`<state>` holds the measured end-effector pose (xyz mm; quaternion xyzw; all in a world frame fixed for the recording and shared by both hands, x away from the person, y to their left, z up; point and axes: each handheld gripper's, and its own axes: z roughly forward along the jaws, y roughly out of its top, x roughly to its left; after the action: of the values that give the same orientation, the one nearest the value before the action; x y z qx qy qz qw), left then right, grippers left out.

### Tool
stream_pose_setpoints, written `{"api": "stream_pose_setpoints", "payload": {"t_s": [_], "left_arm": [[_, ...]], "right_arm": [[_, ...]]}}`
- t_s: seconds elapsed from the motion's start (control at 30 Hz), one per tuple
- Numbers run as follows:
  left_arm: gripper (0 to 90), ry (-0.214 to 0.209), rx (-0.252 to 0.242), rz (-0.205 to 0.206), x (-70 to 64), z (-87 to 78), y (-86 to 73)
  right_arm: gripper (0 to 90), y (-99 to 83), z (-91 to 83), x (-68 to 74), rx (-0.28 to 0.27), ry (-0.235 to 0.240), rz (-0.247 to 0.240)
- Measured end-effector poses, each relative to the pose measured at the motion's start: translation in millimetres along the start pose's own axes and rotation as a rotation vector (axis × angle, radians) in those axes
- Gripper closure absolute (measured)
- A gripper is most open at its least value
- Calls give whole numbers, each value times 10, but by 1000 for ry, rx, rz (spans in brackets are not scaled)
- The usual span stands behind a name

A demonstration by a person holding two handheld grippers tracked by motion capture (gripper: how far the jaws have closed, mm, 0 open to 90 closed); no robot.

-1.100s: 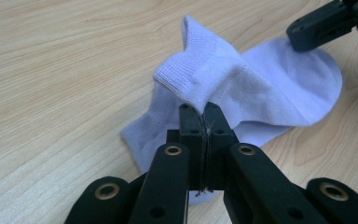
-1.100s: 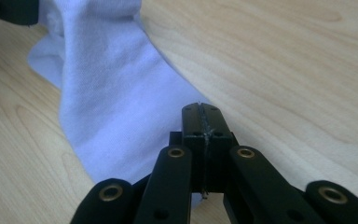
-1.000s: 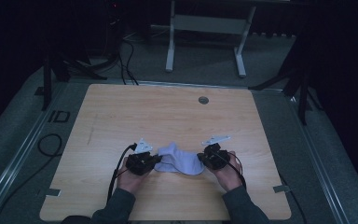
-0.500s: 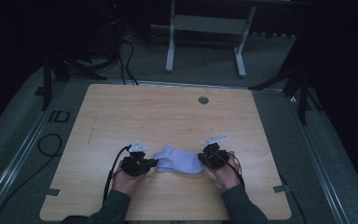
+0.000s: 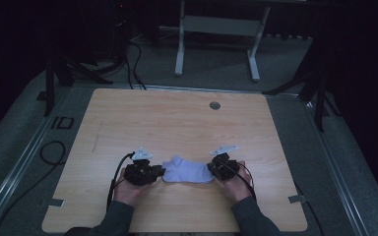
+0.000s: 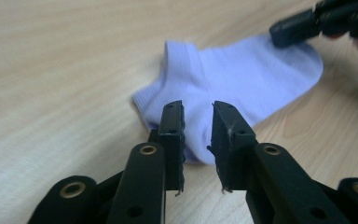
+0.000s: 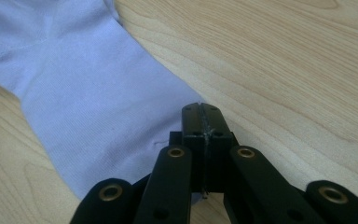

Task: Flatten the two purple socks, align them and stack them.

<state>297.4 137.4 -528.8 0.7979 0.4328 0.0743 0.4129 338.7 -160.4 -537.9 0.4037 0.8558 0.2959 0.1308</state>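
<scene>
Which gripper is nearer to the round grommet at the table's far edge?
Right. The right gripper, shut on the sock's toe end, sits almost straight below the grommet; the left gripper, open at the heel end, lies farther off to the side.

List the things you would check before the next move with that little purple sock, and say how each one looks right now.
1. Sock lies flat on the table: ok.
2. Right tool has its jaws pressed together at the sock's end; whether cloth is caught between them: cannot tell.
3. Left tool gripping the sock: not ok, its jaws stand apart above the heel end.
4. Cuff opening faces away from the left tool, unfolded: ok.
5. Bare table around the sock for spreading or folding: ok.
6. Cables trailing from both tools stay off the sock: ok.
</scene>
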Motion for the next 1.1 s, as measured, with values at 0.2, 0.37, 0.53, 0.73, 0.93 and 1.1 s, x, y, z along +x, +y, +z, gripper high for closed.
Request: {"api": "stream_pose_setpoints", "payload": {"t_s": [0.2,0.37,0.53,0.73,0.93,1.1], "left_arm": [[733,10,-26,46,-73,29,11],[733,19,-34,64,-96,61,7],[730,33,-52,52,-59,36,-3],[728,44,-59,37,-12,15,-8],[721,61,-61,24,26,15,-8],[714,84,-52,13,69,26,-10]], "right_arm": [[898,-15,18,16,-2,-5,0],[897,-35,30,32,-7,-22,-3],[897,-54,41,19,-13,-60,-21],[896,-58,33,-74,-16,-96,-13],[865,-72,-2,-231,-36,-56,28],[733,-84,-154,-307,-111,32,81]]}}
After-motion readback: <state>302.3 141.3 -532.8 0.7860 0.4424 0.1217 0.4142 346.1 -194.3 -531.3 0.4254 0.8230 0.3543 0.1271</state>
